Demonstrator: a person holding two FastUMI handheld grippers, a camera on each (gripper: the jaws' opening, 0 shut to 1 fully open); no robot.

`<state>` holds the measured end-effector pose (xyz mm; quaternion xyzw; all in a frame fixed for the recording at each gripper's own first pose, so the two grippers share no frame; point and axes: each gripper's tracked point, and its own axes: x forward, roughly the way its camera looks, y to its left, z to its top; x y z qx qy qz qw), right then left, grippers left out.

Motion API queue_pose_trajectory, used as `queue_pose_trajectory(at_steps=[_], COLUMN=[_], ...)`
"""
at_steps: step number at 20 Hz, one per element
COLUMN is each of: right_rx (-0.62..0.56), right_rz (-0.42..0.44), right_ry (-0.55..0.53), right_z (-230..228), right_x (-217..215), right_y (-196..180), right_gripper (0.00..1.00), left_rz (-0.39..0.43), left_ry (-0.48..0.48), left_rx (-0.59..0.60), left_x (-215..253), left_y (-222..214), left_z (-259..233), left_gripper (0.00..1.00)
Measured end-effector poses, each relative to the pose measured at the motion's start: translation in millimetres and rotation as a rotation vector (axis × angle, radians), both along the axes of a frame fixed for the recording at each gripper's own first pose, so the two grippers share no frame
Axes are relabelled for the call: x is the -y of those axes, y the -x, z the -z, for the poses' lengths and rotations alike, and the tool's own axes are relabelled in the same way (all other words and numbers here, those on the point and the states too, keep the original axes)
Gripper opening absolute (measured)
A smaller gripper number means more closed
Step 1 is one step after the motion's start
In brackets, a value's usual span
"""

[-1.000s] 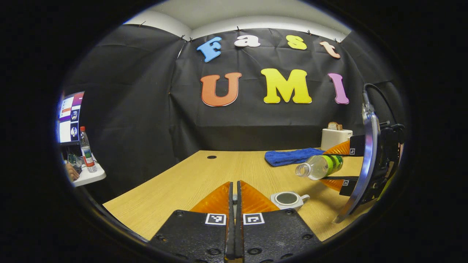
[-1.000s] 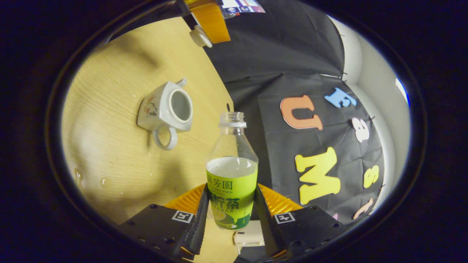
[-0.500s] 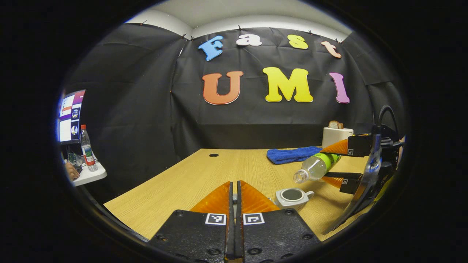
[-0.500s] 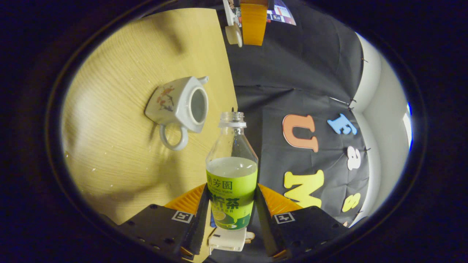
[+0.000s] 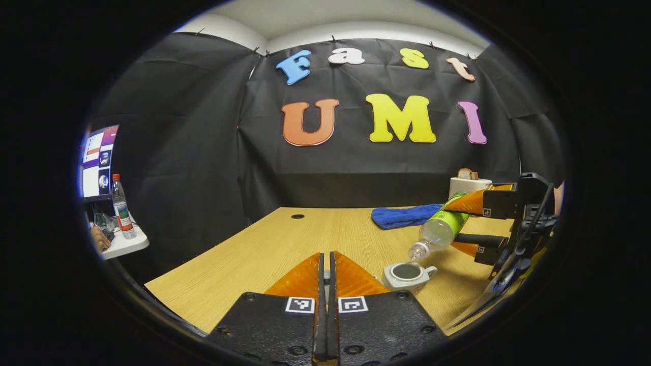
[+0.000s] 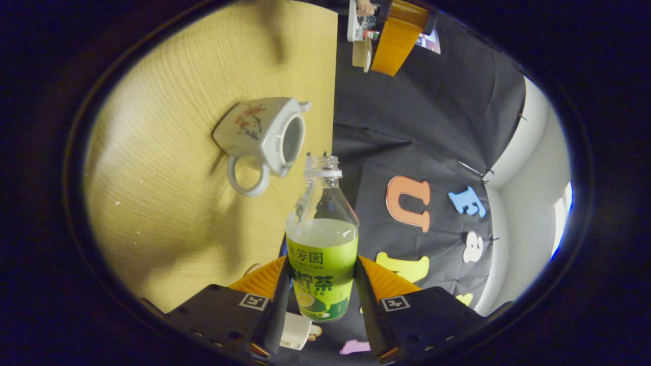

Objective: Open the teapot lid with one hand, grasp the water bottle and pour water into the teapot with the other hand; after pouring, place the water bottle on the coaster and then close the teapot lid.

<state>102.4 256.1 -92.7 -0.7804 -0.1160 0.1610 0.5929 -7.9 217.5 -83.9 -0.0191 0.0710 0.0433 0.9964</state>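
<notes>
the bottle (image 6: 322, 244) is pinched by the right hand-held gripper (image 6: 320, 300) and tipped, mouth above the open teapot (image 5: 407, 274); the left hand-held gripper (image 5: 327, 284) is pressed together on the lid (image 6: 362, 54).

Bottle (image 6: 322, 254) base hidden between claw fingers (label partly too)

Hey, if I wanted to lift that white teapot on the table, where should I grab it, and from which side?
Take the white ceramic teapot by its ring handle, with the fingers pinching the loop's band. Come from the side opposite the spout, where the handle juts clear of the squarish body, which looks too wide and smooth to clamp.
</notes>
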Motion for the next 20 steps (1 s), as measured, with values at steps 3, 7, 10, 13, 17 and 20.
queue_pose_trajectory(at_steps=[3, 7, 10, 13, 17, 20], right_rx=[0.023, 0.059, 0.076, 0.097, 0.121, 0.139], right_rz=[-0.012, -0.037, -0.051, -0.065, -0.081, -0.092], right_ry=[0.028, 0.066, 0.09, 0.109, 0.132, 0.145], right_z=[-1, -5, -7, -9, -12, -18], right_x=[-2, -4, -5, -7, -10, -12], right_y=[-1, 0, 1, 1, 4, 0], right_gripper=[0.66, 0.66, 0.65, 0.65, 0.65, 0.65], left_rz=[0.0, 0.0, -0.001, 0.001, 0.009, 0.015], left_ry=[0.0, -0.003, -0.002, -0.005, -0.007, -0.006], left_rx=[-0.001, 0.0, -0.003, 0.0, 0.003, 0.007], left_x=[1, 2, 0, 2, 5, 9], left_y=[1, 2, 2, 2, 1, 2], left_z=[0, -1, -1, -2, -4, -6], left_gripper=[0.03, 0.03, 0.03, 0.03, 0.02, 0.03])
